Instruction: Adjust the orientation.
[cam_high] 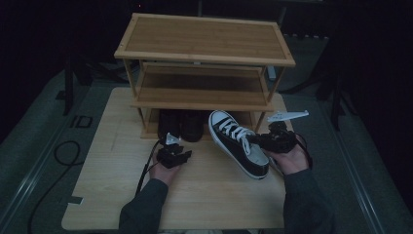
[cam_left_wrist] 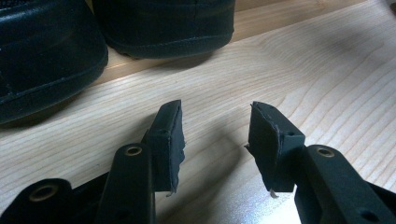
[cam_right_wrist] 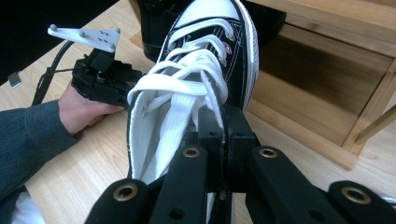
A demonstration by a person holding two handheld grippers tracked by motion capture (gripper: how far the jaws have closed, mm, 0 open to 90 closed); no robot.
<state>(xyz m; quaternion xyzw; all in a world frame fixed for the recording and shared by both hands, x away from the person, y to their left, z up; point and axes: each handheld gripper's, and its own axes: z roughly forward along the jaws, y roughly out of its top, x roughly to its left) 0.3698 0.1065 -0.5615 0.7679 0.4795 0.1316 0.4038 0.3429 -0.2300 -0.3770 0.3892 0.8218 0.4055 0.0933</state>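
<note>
The right gripper [cam_high: 265, 141] is clenching its jaws on the sneaker's [cam_high: 237, 142] side wall — the shoe is hanging tilted above the table [cam_high: 112, 195], toe toward the rack [cam_high: 204, 53]. The left gripper [cam_left_wrist: 215, 135] is resting with jaws released, empty, near two black shoes [cam_high: 181, 125].

A pale wooden surface [cam_high: 204, 195] carries a three-tier bamboo shoe rack [cam_high: 204, 53] at its far edge. Two black shoes [cam_high: 181, 125] sit side by side on the rack's bottom shelf.
</note>
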